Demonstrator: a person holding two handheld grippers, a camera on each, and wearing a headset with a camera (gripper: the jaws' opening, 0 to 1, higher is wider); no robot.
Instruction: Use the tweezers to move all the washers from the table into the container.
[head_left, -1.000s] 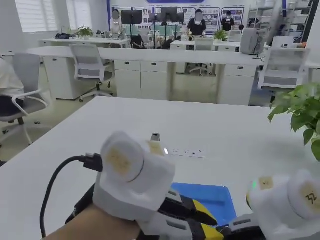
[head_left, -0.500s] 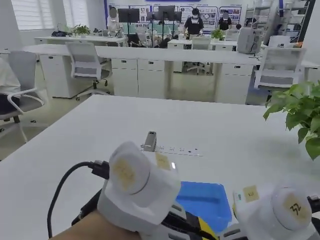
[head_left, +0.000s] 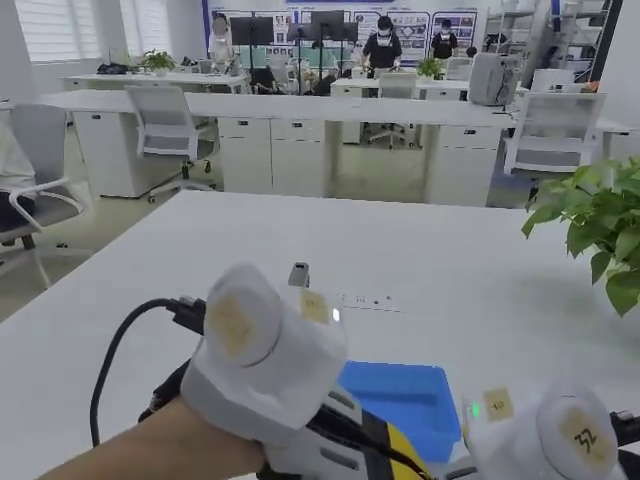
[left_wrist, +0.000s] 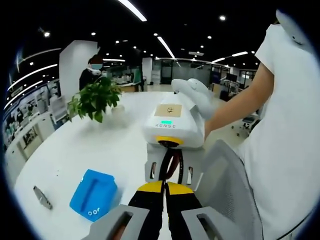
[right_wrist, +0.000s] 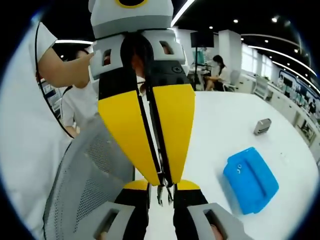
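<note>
Left hand-held gripper (left_wrist: 163, 187): jaws closed, yellow tips together. In the right gripper view a thin metal piece runs out between them, probably the tweezers (right_wrist: 160, 194); it is too slim to be sure.

Right hand-held gripper (right_wrist: 161, 186): faces the left one nose to nose. Its jaw tips stand a little apart on either side of the tweezers' points. Cannot tell whether they press on them.

Container (right_wrist: 250, 180): blue, lying flat on the white counter (head_left: 250, 250). Head view: both hand-held grippers are on the near side of the container, the left at its near-left corner and partly over it, the right just off its near-right corner. The meeting jaws, and the tweezers with them, are near the container, raised off the counter.

Beyond the container: socket strip (head_left: 368, 300) set in the counter, then a small grey block (head_left: 298, 274), both apart from it. Potted plant (head_left: 600, 225) stands beyond the container to the right, well apart.
</note>
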